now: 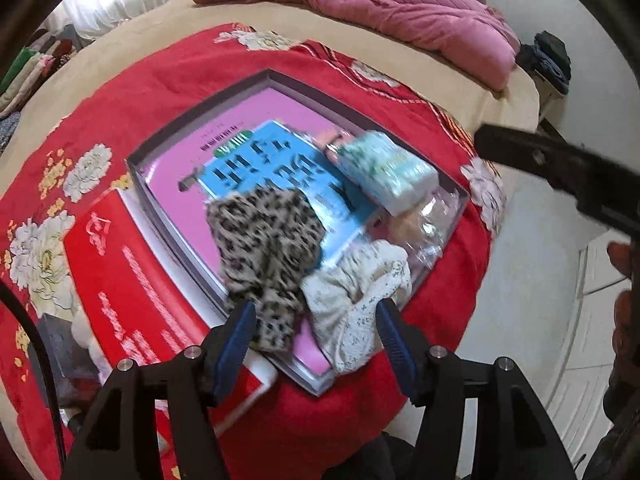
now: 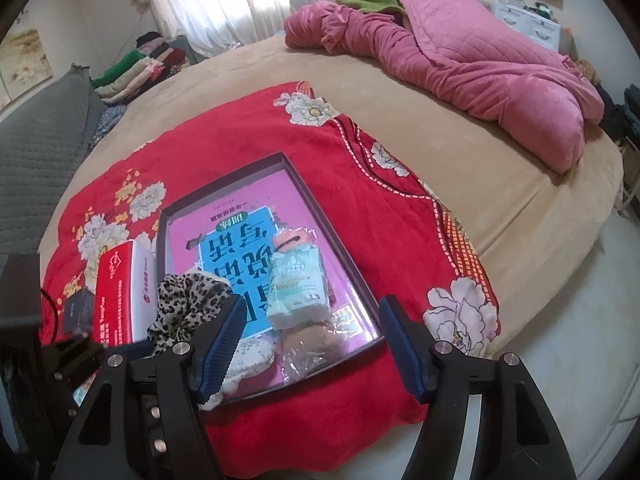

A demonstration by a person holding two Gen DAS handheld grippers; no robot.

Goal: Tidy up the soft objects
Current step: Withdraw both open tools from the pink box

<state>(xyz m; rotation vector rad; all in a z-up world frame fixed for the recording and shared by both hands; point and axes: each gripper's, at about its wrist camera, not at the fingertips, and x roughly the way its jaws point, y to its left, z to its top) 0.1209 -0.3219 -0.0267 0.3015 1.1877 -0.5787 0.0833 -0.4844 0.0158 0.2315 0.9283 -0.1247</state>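
A shallow tray (image 1: 208, 130) (image 2: 316, 196) with a pink and blue book in it lies on a red floral blanket (image 1: 168, 72) (image 2: 248, 128). In it lie a leopard-print cloth (image 1: 264, 240) (image 2: 188, 300), a cream lace cloth (image 1: 356, 288) (image 2: 248, 356), a pale green tissue pack (image 1: 384, 172) (image 2: 296, 284) and a clear bag (image 1: 424, 220) (image 2: 316, 344). My left gripper (image 1: 316, 344) is open just above the two cloths, holding nothing. My right gripper (image 2: 308, 344) is open over the tray's near end, empty. It also shows in the left wrist view (image 1: 560, 168).
A red and white box (image 1: 132, 284) (image 2: 120, 292) sits left of the tray, with a dark small box (image 2: 78, 308) beside it. A pink quilt (image 1: 384, 12) (image 2: 460, 56) lies at the far side of the tan bed. Folded clothes (image 2: 140, 68) are stacked at far left.
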